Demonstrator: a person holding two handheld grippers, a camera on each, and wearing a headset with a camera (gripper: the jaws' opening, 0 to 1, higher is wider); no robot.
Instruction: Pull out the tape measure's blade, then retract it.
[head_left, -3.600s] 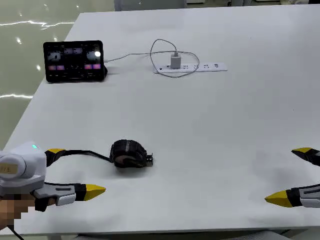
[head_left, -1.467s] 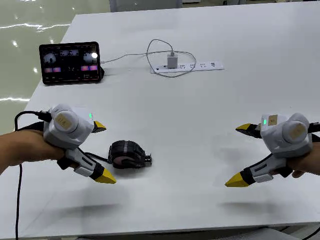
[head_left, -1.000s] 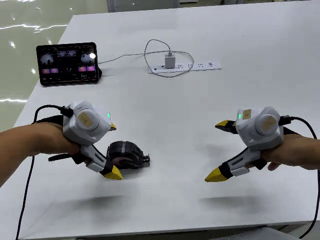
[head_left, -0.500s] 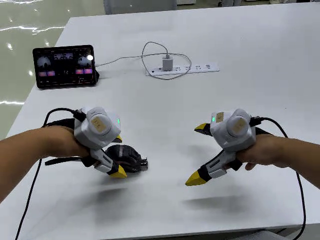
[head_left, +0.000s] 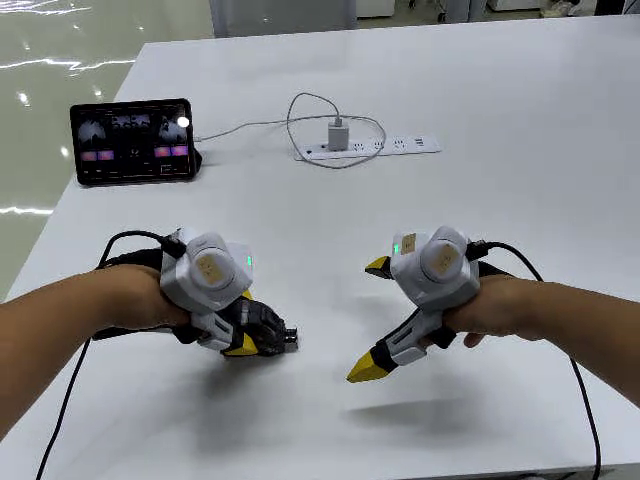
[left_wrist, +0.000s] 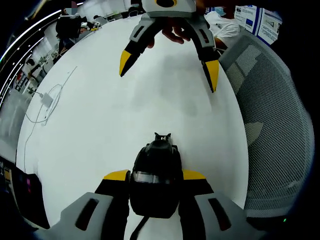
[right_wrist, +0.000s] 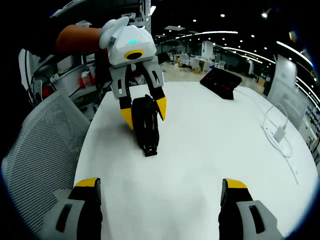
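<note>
Now then, the left tongs (head_left: 244, 322) were down over the tape measure (head_left: 264, 330), jaws pinched against both sides of its black case. It sat on the bench (head_left: 520, 150) toward the front edge, left of the middle. The blade tip (head_left: 293, 337) poked out of the case, pointing across at the right tongs (head_left: 368, 318). Those hung just above the surface, near the case but apart from it, jaws spread wide with nothing between them. By the left edge stood a lit tablet (head_left: 132, 140), and a power strip (head_left: 372, 147) lay toward the far edge.
</note>
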